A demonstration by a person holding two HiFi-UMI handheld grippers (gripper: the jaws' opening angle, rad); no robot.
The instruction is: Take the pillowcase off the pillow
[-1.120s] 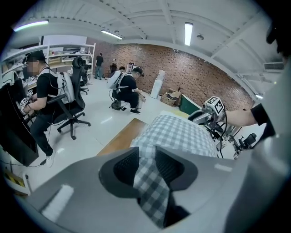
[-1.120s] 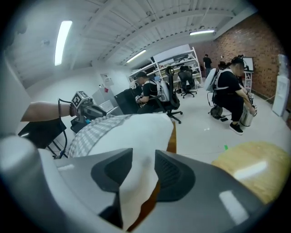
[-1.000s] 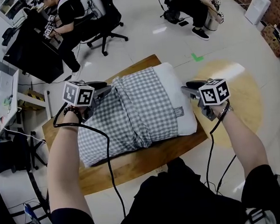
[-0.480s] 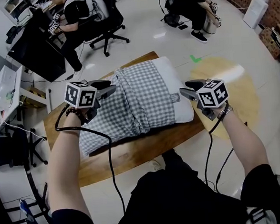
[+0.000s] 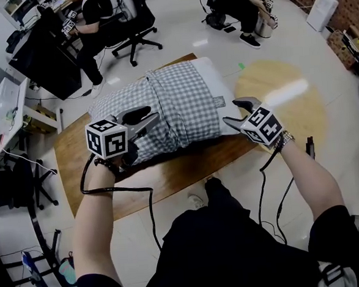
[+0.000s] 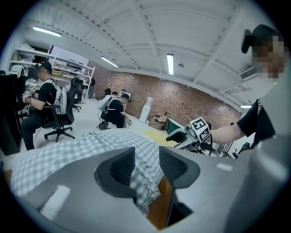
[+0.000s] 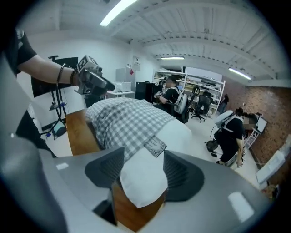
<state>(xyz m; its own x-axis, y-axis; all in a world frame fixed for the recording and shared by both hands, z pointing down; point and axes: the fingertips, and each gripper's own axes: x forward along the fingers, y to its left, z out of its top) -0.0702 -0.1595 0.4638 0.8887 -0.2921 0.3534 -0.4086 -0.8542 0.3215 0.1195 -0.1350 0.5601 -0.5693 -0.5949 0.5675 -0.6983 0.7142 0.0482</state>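
A white pillow lies on the wooden table, most of it covered by a grey-checked pillowcase. Its bare white end points to the right, with a small label at the case's edge. My left gripper hovers at the case's near left edge. Its jaws have just been opening, and checked cloth shows between them without being pinched. My right gripper is at the pillow's near right corner. Its jaws have also just been opening, and the white corner shows in the gap, unpressed.
Seated people on office chairs work at the back of the room. A white desk stands at the left, and a round yellow patch marks the floor on the right. Black cables hang from both grippers towards me.
Both grippers have drawn back from the pillow's sides towards the table's near edge. The right one has rolled, and its jaws stand wider. The left jaws have spread too.
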